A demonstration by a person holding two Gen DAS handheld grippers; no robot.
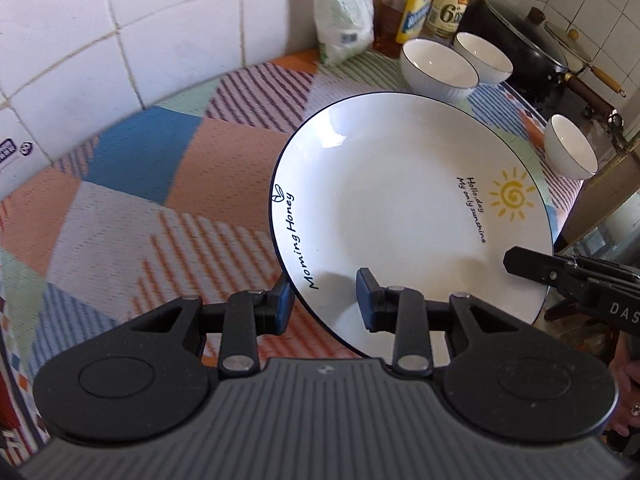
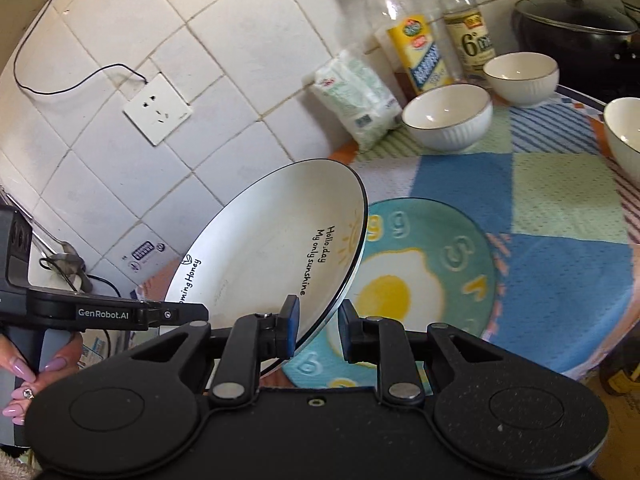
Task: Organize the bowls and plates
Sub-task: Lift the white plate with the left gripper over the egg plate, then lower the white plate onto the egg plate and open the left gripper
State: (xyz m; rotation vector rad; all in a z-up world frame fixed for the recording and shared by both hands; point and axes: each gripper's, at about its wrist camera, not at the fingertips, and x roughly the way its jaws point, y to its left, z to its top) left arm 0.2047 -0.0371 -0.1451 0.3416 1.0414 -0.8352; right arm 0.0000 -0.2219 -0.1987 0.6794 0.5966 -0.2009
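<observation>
A white plate [image 1: 400, 200] with a dark rim, a yellow sun and "Morning Honey" lettering hangs tilted above the patchwork tablecloth [image 1: 160, 200]. My left gripper [image 1: 324, 302] is shut on its near rim, one pad under it and one over. My right gripper [image 2: 318, 330] is shut on the opposite rim of the same plate [image 2: 272, 248], and its black tip [image 1: 520, 262] shows in the left wrist view. A blue plate [image 2: 440, 280] with a fried-egg picture lies flat on the cloth, just below and to the right. Three white bowls [image 2: 448, 116] [image 2: 520, 76] [image 2: 624, 136] stand further back.
Against the tiled wall stand two sauce bottles [image 2: 424, 52] [image 2: 468, 36] and a white bag [image 2: 360, 100]. A black wok with a lid [image 2: 576, 28] sits at the back right. A wall socket [image 2: 158, 110] and a loose cable are on the left. A hand [image 2: 24, 376] grips the left gripper's handle.
</observation>
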